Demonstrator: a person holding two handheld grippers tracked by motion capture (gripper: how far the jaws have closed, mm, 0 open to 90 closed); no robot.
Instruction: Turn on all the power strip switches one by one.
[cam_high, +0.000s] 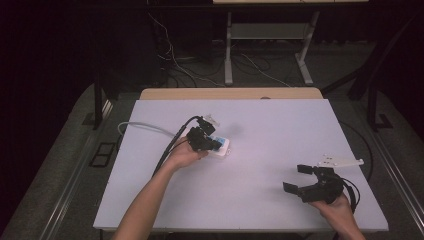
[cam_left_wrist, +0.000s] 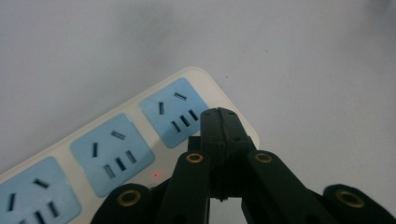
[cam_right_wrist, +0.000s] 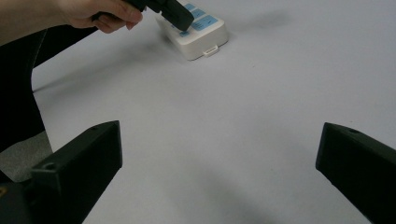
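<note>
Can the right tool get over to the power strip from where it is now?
Probably yes. The right tool is open, and bare table lies between it and the power strip. The left tool, shut, sits over the strip's end socket, so only the near end looks free.

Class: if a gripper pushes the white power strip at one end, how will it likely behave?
The power strip looks like rigid plastic, so it should stay stiff. It lies low and flat on the table, so it would probably slide or swivel, not tip. Its cable may drag and steer it.
</note>
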